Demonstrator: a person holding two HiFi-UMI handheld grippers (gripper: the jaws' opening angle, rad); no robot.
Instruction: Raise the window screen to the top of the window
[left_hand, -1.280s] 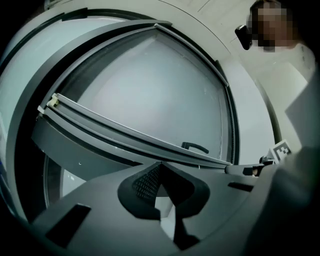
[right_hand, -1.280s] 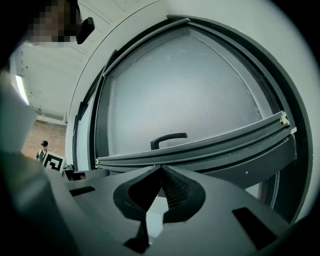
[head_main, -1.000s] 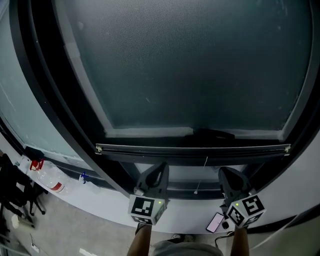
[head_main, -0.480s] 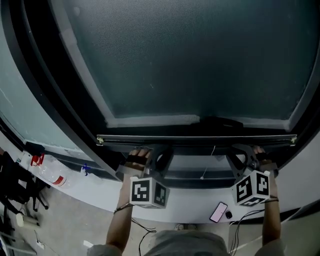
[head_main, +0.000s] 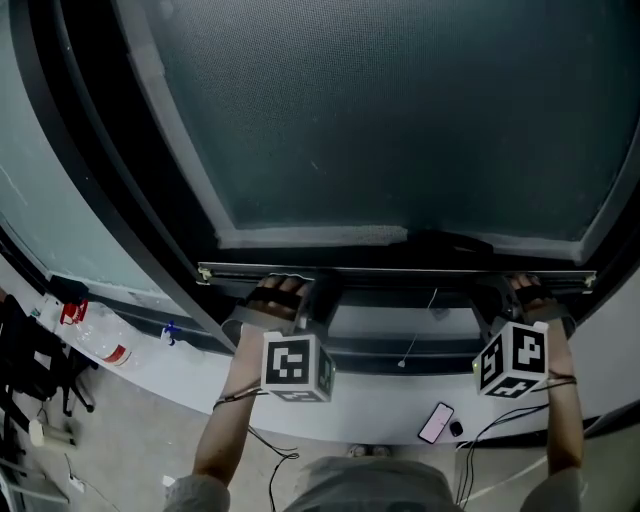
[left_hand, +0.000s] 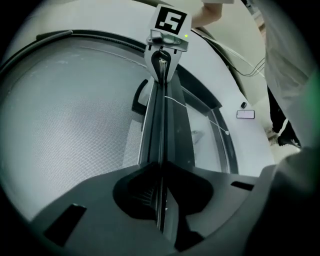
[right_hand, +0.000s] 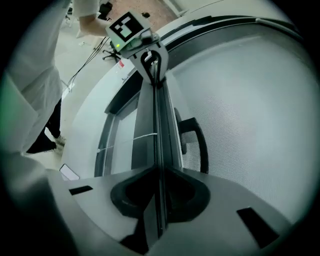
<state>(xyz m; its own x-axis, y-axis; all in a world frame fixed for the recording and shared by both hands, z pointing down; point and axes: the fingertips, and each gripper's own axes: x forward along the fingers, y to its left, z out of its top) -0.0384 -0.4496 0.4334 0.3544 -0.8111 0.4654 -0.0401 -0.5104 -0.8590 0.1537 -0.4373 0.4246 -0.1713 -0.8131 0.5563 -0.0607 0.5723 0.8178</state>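
Left tongs (head_main: 318, 292) are clamped on the bottom bar (head_main: 400, 272) of the screen (head_main: 400, 120). In the left gripper view the jaws meet on the thin bar edge (left_hand: 162, 115) at the tongs (left_hand: 161, 169).
Right tongs (head_main: 492, 292) are clamped the same way, with the bar (right_hand: 159, 115) running straight out from between them (right_hand: 159, 172). Each pair shows at the far end of the other's view.

Position: the bar spans between the two tongs, low in the window and just above the sill (head_main: 150, 385). The mesh fills the pane beyond them. Judged: nearly the whole lift remains.

Handling (judged):
- Mesh is light and soft and would likely dent or tear, so no grip there.
- The bar is stiff, narrow and smooth metal. It is the right place to hold, but the jaws could slip along it.
- Holds are well apart, either side of centre, which should keep the bar level. An uneven lift would likely skew it and jam it in the side tracks.

Surroundings:
- A black handle (head_main: 435, 242) sits between the tongs, just past the bar on the mesh side (right_hand: 197, 140). It is close and could catch the bar.
- A thin cord (head_main: 418, 325) hangs from the bar between the tongs, loose and apart from both.
- A phone (head_main: 434, 423) lies on the sill, below and near the right tongs.
- A bottle (head_main: 100, 352) lies far out beyond the left tongs, clear of the work.
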